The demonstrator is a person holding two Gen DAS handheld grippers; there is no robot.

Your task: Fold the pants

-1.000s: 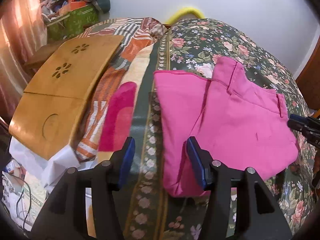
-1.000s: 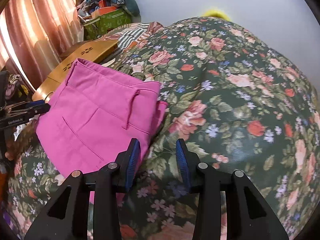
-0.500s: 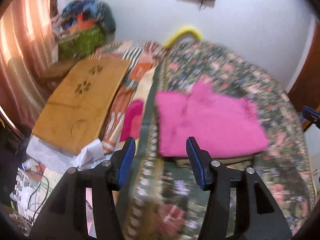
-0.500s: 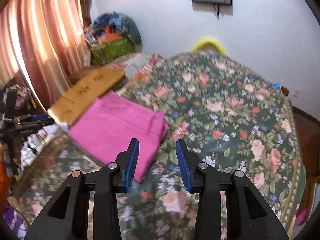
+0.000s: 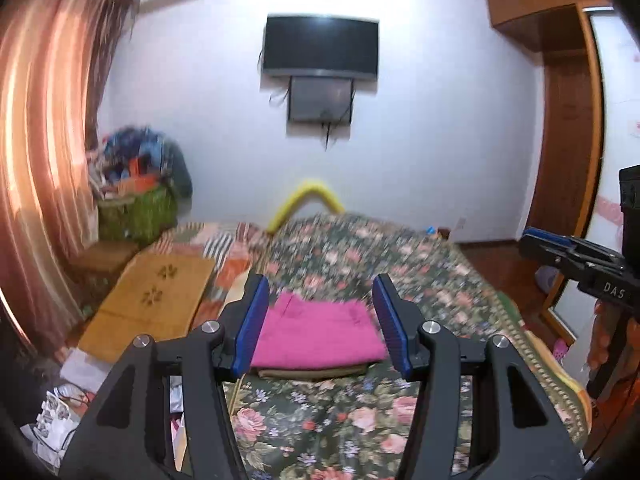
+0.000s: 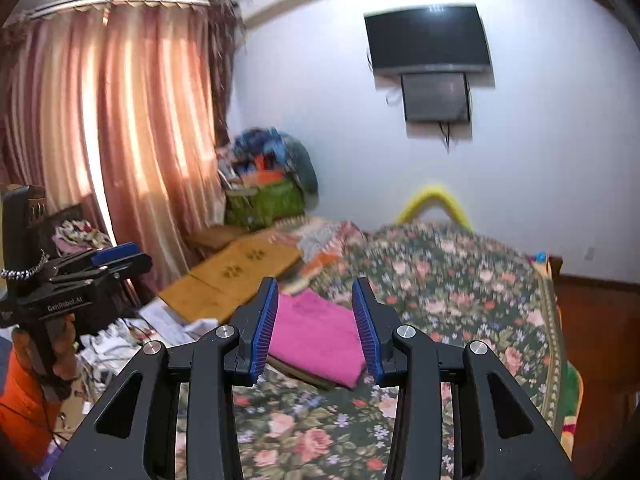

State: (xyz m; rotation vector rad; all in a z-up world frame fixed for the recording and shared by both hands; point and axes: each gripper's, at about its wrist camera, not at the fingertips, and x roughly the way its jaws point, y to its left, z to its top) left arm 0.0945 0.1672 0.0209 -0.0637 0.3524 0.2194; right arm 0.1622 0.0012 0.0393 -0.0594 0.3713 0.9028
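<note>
Pink cotton pants: folded into a flat rectangle, lying on a thin tan folded cloth on the bed, lower centre of the left wrist frame; in the right wrist frame they sit centre, seen through the gap between the blue pads.

Bed with dark green floral cover: fills the lower middle of both frames; blurred.

Left hand-held gripper: black frame, blue ribbed pads, jaws moderately wide, nothing between them; raised clear of the bed. Also seen at the left edge of the right wrist frame.

Right hand-held gripper: same build, jaws set narrower, empty; likewise clear of the bed. Seen at the right edge of the left wrist frame.

Flat wooden board with flower cut-outs: left of the pants, on a striped orange cloth.

Black wall-mounted television: upper centre.

Pink-orange curtain: upper left.

Green basket heaped with clothes: left, by the wall.

Yellow curved tube: behind the bed's far edge.
</note>
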